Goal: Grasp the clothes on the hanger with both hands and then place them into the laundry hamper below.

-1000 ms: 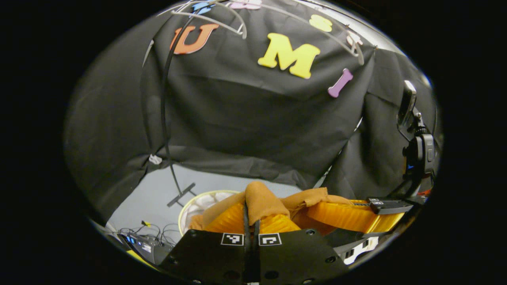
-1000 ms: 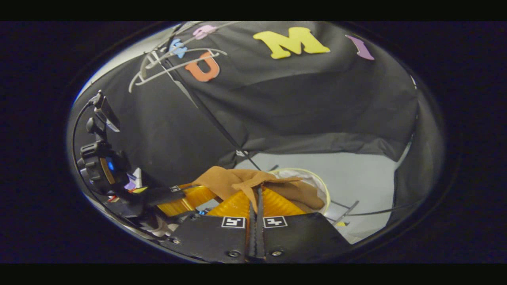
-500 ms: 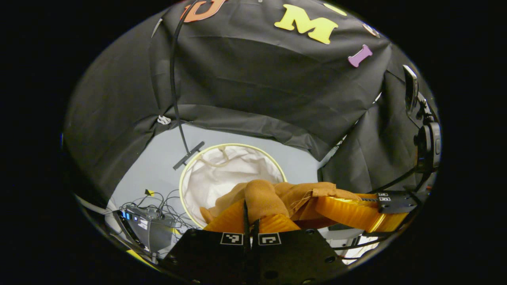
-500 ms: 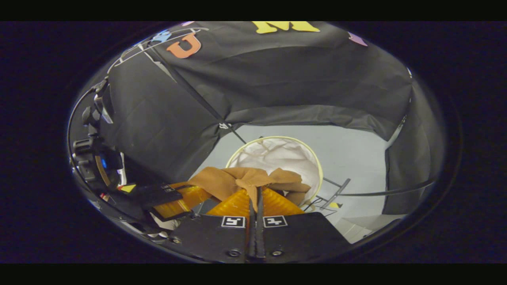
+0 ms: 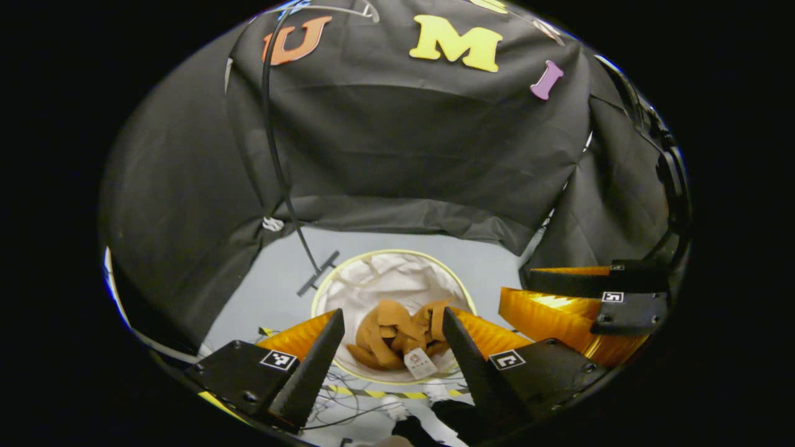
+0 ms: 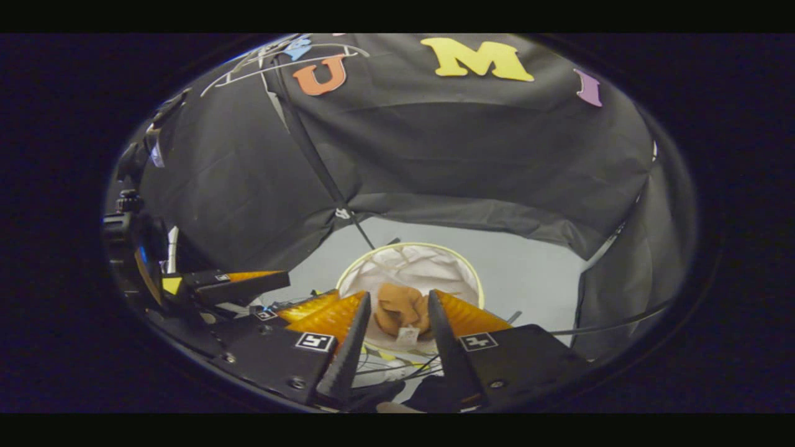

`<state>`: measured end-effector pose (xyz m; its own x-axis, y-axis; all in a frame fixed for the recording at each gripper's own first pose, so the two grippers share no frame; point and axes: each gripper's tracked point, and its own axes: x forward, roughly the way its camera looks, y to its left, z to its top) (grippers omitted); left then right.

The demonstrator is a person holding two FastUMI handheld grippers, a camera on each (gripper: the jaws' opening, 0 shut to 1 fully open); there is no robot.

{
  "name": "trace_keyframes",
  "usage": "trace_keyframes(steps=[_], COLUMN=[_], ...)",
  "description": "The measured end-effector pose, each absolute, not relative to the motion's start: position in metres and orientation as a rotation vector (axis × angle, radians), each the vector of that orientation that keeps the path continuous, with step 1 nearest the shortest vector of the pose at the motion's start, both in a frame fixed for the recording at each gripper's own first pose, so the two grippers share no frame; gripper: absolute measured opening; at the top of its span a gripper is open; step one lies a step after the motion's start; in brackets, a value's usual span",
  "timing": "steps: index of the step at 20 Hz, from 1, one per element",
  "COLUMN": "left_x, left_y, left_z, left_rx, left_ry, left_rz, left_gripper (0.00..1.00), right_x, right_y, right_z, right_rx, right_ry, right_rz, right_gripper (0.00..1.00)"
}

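Left gripper (image 5: 391,338) spread wide, nothing between its fingers, above the laundry hamper (image 5: 323,292). Right gripper (image 6: 397,326) also parted and empty, over the same hamper (image 6: 475,282). Brown garment (image 5: 397,335) lies crumpled inside the hamper's white liner, pale tag (image 5: 420,363) at its 6 o'clock edge; in the right gripper view the garment (image 6: 397,310) sits between the fingers' lines, tag (image 6: 407,336) below it. Right gripper shows at 3 o'clock in the left gripper view (image 5: 528,292). Black stand pole (image 5: 273,155) rises at 11 o'clock from a foot beside the hamper on the grey floor (image 5: 273,292). Cables (image 5: 348,403) at 6 o'clock.
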<state>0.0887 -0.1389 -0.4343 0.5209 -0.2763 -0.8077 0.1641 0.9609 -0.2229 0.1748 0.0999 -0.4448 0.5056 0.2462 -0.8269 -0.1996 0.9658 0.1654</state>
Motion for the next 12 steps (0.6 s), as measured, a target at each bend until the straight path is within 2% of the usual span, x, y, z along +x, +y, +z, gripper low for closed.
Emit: trace_keyframes(steps=[1, 2, 3, 7, 8, 12], left_x=[0.089, 0.088, 0.088, 0.089, 0.09, 0.09], left_y=[-0.139, -0.138, -0.136, -0.123, -0.118, -0.101], left_z=[-0.429, -0.424, -0.42, -0.414, -0.412, -0.403], left_rx=[-0.132, -0.141, -0.148, -0.158, -0.147, -0.128], left_ry=[0.982, 0.976, 0.97, 0.93, 0.915, 0.841], left_rz=[-0.266, -0.266, -0.263, -0.264, -0.26, -0.255], left_gripper=[0.97, 1.0, 0.97, 0.96, 0.97, 0.97], right_x=[0.17, 0.17, 0.169, 0.17, 0.172, 0.176], right_y=[0.097, 0.096, 0.093, 0.083, 0.08, 0.072], right_z=[-0.444, -0.443, -0.442, -0.434, -0.429, -0.385], right_rx=[0.044, 0.042, 0.037, -0.011, -0.018, -0.081], right_ry=[0.998, 0.991, 0.989, 0.952, 0.94, 0.815], right_rz=[0.257, 0.252, 0.244, 0.212, 0.202, 0.177], right_gripper=[0.61, 0.64, 0.65, 0.65, 0.63, 0.67])
